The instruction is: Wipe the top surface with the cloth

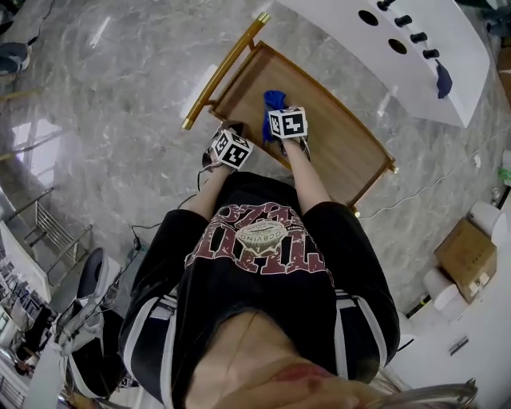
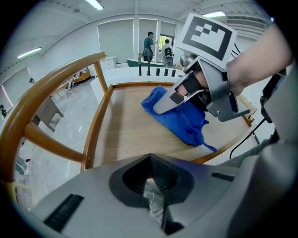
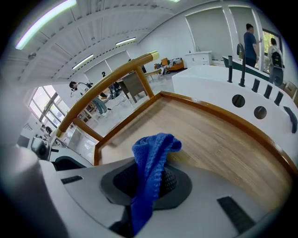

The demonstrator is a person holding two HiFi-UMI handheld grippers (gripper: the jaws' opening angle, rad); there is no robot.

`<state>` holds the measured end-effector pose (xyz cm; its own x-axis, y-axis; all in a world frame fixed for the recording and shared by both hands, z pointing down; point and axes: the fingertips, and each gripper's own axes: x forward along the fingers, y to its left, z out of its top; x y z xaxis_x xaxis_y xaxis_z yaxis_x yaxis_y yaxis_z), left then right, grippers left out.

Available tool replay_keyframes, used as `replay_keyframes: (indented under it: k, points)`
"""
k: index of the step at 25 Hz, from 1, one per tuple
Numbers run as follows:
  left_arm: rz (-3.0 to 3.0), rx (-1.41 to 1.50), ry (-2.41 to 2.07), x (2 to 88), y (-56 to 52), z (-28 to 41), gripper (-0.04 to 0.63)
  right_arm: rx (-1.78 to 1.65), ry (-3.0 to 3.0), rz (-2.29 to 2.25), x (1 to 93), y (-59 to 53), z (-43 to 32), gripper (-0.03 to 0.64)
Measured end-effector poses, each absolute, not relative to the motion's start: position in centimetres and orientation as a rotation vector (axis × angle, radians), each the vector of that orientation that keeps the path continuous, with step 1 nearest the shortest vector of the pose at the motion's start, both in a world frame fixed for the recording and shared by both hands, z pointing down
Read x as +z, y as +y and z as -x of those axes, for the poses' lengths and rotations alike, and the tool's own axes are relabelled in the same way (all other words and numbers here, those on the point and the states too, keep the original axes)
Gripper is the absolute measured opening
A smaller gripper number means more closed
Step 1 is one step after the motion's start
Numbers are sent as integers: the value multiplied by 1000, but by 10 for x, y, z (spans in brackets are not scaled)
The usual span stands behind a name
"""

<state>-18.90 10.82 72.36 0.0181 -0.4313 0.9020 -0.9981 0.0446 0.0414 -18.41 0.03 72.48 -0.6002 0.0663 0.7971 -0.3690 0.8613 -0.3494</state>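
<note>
Right fingers, angled down, pinch cloth.

Tally: two grippers, left gripper and right gripper. One blue cloth. One wooden top with one handle rail. One white counter, carrying two oval holes and four black pegs. One cardboard box. Two people standing far back.

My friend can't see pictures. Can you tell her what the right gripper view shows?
The right gripper pinches a blue cloth over a wooden top with a raised rim. A white counter with round holes stands behind it.
</note>
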Motion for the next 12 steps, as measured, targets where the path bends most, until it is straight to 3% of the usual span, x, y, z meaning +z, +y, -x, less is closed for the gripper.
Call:
replay_keyframes:
  k: [12]
  points:
    - [-1496,866,-1548,727,108,190,46,546,-2145,-93,728,18,226,58]
